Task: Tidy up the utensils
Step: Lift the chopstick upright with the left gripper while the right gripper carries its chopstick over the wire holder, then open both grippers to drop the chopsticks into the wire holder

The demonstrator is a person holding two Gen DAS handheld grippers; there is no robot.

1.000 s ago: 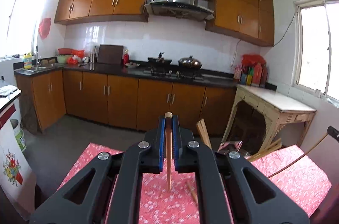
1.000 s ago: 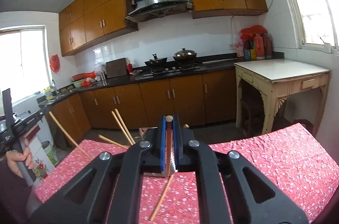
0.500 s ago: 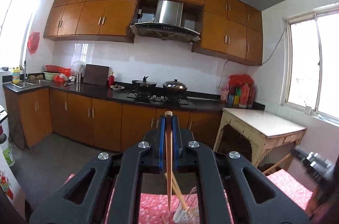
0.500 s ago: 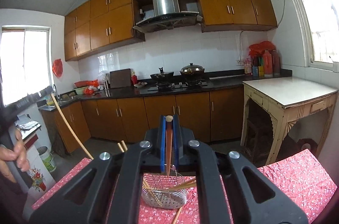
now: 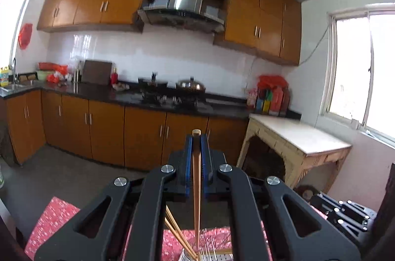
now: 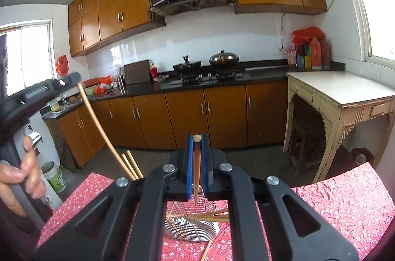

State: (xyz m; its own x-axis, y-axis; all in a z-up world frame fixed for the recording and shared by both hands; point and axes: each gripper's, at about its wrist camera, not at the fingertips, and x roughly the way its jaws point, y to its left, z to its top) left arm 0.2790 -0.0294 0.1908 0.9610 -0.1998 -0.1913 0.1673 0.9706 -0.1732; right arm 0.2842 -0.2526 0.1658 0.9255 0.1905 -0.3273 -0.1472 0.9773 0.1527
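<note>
In the left wrist view my left gripper is shut on a wooden chopstick that hangs down toward the wire basket at the bottom edge. Two more chopsticks lean in that basket. In the right wrist view my right gripper is shut on another chopstick, its tip just above the wire basket, which holds several chopsticks. There the left gripper comes in from the left with its long chopstick, held by a hand.
A red flowered cloth covers the table; one loose chopstick lies on it in front of the basket. A cream side table stands at the right, kitchen cabinets behind, a tin can on the floor at the left.
Both grippers have moved in over the basket, each still holding its chopstick. The left gripper has risen, so the cloth has dropped low in its view. The basket now sits nearer the right gripper.
</note>
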